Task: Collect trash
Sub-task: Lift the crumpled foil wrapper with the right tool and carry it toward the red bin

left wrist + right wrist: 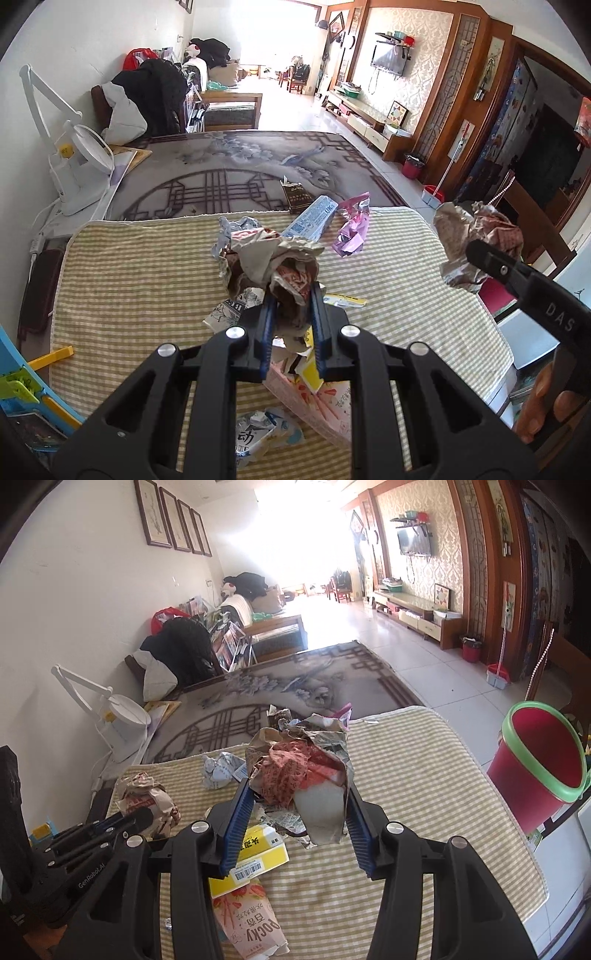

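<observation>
In the left wrist view my left gripper [293, 291] is shut on a crumpled brown and red paper wrapper [273, 258], lifted above the green checked mat [129, 277]. My right gripper [298, 788] is shut on a bigger wad of crumpled paper [299, 760] with red print, also clear of the mat. Each gripper shows in the other's view: the right gripper [487, 258] with its wad [476, 236], the left gripper [144, 814] with its wrapper [144, 797]. On the mat lie a yellow box [258, 849], a Pocky box [251, 919], a blue-white carton [314, 221] and a pink foil wrapper [352, 229].
A red bin with a green rim [535, 764] stands tilted just off the mat's right edge. A white desk lamp [74, 166] stands at the left by the wall. A dark small pack [295, 195] sits at the mat's far edge. Beyond lies a patterned rug [240, 158].
</observation>
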Action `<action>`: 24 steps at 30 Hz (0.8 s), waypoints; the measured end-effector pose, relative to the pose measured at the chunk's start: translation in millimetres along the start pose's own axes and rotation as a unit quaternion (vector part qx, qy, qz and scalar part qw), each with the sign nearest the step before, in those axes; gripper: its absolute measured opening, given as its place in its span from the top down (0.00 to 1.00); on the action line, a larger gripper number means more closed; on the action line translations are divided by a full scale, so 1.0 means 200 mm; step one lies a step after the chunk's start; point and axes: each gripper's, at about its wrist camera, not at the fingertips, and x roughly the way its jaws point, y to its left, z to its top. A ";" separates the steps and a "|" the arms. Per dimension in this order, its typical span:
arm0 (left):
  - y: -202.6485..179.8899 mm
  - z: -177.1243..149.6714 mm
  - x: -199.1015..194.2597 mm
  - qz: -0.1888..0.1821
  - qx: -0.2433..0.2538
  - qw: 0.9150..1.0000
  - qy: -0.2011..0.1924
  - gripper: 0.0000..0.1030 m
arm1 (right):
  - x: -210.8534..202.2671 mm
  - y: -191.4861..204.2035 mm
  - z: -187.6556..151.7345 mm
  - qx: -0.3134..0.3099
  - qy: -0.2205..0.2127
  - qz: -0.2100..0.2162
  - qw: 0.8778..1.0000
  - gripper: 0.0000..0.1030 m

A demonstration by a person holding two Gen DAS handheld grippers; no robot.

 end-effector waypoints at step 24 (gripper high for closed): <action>-0.09 -0.04 0.01 0.012 0.011 1.000 0.011 0.83 | 0.01 -0.10 -0.04 0.022 0.013 -0.001 1.000 0.53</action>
